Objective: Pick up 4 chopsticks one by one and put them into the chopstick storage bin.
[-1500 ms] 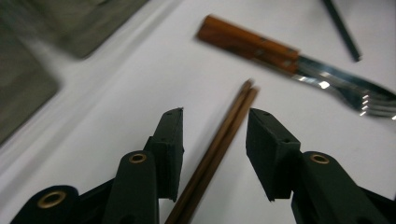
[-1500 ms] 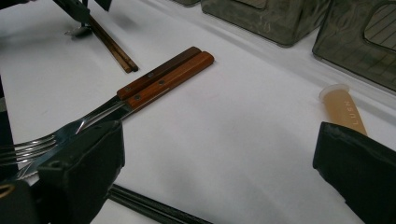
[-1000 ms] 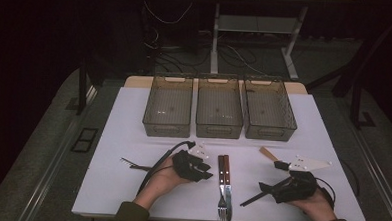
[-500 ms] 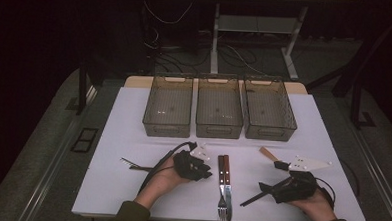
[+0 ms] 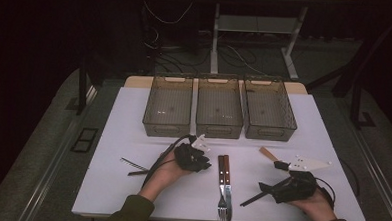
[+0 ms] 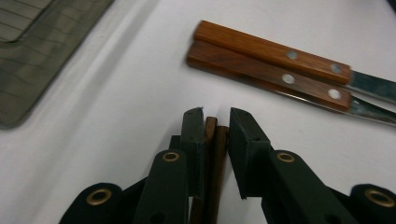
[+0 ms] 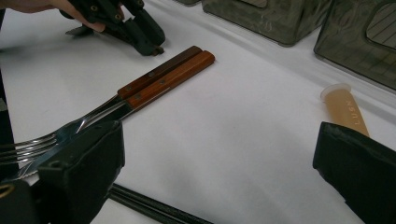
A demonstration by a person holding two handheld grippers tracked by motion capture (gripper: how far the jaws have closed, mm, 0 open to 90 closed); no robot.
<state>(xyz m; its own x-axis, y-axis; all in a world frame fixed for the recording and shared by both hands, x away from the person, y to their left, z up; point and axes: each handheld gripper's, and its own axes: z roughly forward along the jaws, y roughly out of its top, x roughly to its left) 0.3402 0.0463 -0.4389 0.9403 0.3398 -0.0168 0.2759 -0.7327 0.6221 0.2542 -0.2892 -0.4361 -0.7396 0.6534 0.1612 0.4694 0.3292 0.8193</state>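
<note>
My left gripper (image 5: 200, 165) lies low on the white table (image 5: 133, 123), just left of two wood-handled forks (image 5: 224, 179). Its jaws have just been closing, and they are now shut on the brown ends of a pair of chopsticks (image 6: 212, 154), which fill the gap between the pads. The chopsticks' far ends (image 5: 133, 166) stick out left of the hand. The forks' handles (image 6: 271, 65) lie side by side ahead of the jaws. My right gripper (image 5: 272, 177) rests at the front right, wide open (image 7: 219, 186) over bare table. A dark pair of chopsticks (image 7: 149, 205) lies by its left jaw.
Three see-through bins (image 5: 219, 109) stand in a row at the back of the table. A small tan tube (image 5: 268, 153) lies beside the right gripper's far jaw (image 7: 348, 109). The left gripper (image 7: 140, 32) shows beyond the forks (image 7: 163, 79) in the right gripper view.
The left hand and its gripper have shifted very slightly away from the table's near edge. The right gripper and the forks have kept still.
</note>
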